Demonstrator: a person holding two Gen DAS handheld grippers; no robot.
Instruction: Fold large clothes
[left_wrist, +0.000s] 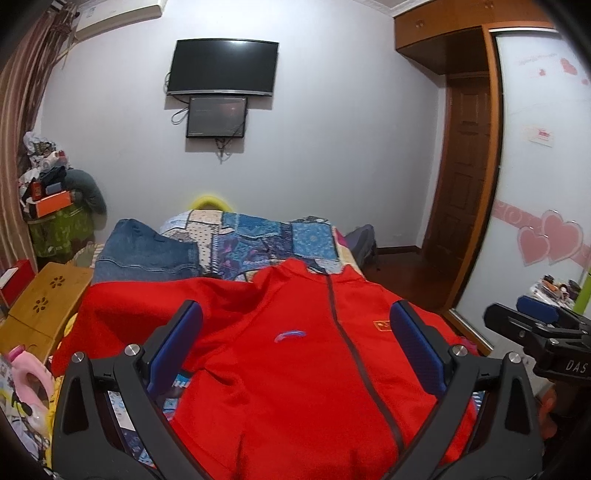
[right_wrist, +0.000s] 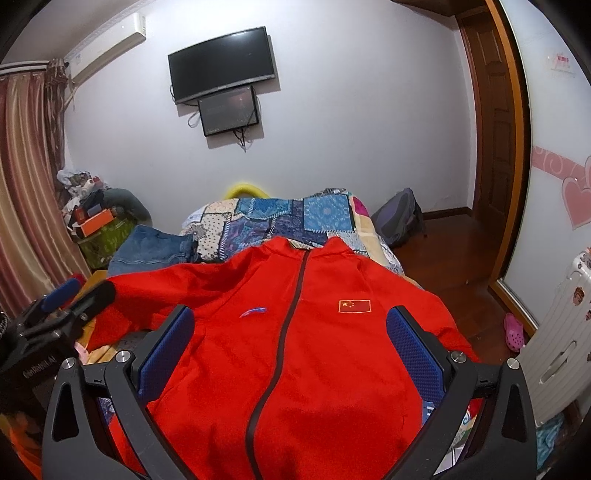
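Jacket (left_wrist: 303, 354), red and zipped, lies front-up on the bed (left_wrist: 258, 232), collar away from both grippers, long axis running straight ahead. Left gripper (left_wrist: 295, 343) and right gripper (right_wrist: 290, 339) hover released over its hem end, about equally near. Its hem and right sleeve are cut off.

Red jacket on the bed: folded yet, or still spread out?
Spread out. The red jacket lies front up on the bed, zipper closed, collar at the far end, one sleeve stretched sideways; no fold shows.
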